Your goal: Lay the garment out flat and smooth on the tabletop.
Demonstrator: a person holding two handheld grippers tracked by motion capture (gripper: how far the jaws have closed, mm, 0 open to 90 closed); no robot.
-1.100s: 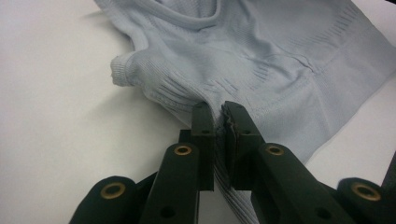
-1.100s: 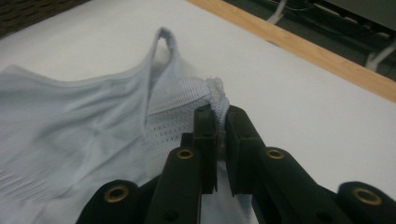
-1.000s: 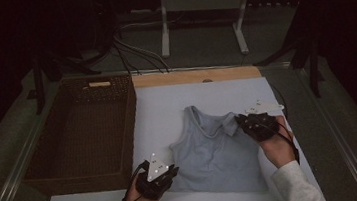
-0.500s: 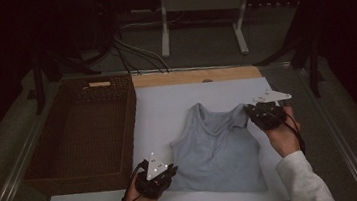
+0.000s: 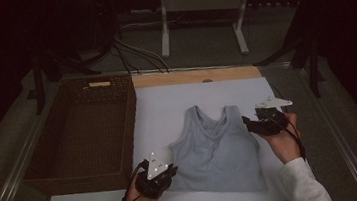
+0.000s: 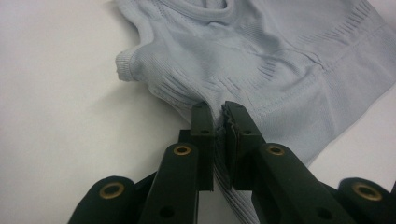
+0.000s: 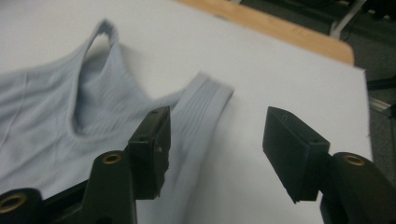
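A light blue-grey tank top (image 5: 217, 149) lies spread flat on the white board, straps pointing to the far side. My left gripper (image 5: 166, 172) is at the top's near left corner. In the left gripper view its jaws (image 6: 219, 116) are shut on a fold of the top's ribbed edge (image 6: 280, 56). My right gripper (image 5: 261, 122) rests at the top's right side, beside the armhole. In the right gripper view it (image 7: 217, 128) stands open, with the right strap (image 7: 205, 100) lying on the board between and beyond the jaws, untouched.
A brown wicker basket (image 5: 84, 135) stands along the left of the white board (image 5: 177, 105). A wooden strip (image 5: 194, 76) runs along the board's far edge. Beyond it are a white stand's legs (image 5: 201, 22) and cables on the floor.
My right gripper drew the top's right shoulder outward, flattening the garment, then let it go and came back a little. The left gripper stayed put, still holding.
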